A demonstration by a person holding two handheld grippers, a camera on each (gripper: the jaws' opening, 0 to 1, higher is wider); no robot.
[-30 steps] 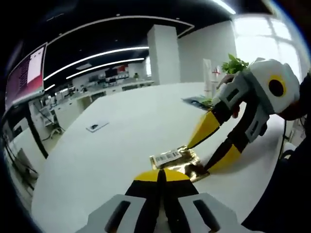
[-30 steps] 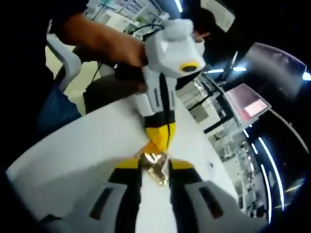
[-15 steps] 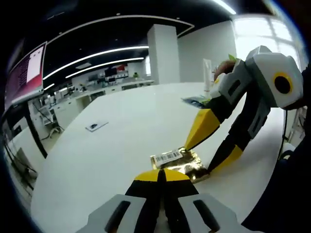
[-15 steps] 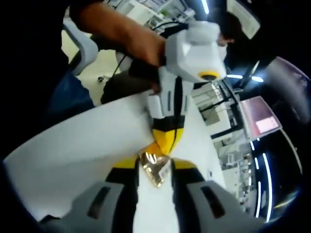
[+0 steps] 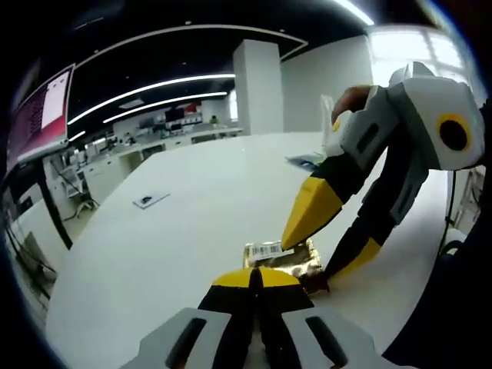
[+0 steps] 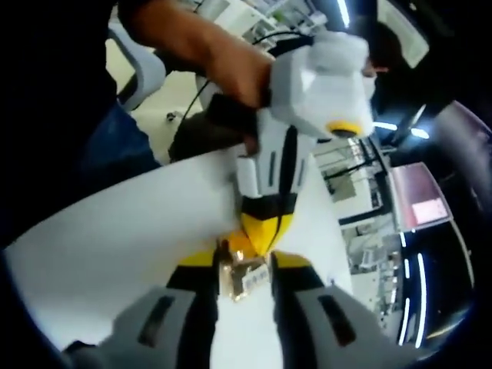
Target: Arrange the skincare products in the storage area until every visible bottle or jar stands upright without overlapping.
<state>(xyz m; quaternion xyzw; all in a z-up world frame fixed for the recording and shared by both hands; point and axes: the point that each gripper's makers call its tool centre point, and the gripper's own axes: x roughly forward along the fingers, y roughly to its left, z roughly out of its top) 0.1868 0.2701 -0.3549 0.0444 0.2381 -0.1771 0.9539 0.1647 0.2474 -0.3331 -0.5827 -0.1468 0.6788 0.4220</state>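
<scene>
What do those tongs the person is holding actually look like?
Both tongs have pointed yellow tips on black jaws, set in pale grey-white plastic bodies. The right tongs carry a yellow ring round a dark lens; the left tongs look the same. The person wears dark clothing.

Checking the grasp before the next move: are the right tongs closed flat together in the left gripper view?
No: the right tongs stand apart, straddling the gold sachet on the white table.

Our left gripper view: low over white table (image 5: pixel 177 231), facing out across it toward far office. Our right gripper view: close, steeper, facing back toward person (opposite heading). We share gold sachet (image 5: pixel 283 256) (image 6: pixel 244 278), near both cameras.
</scene>
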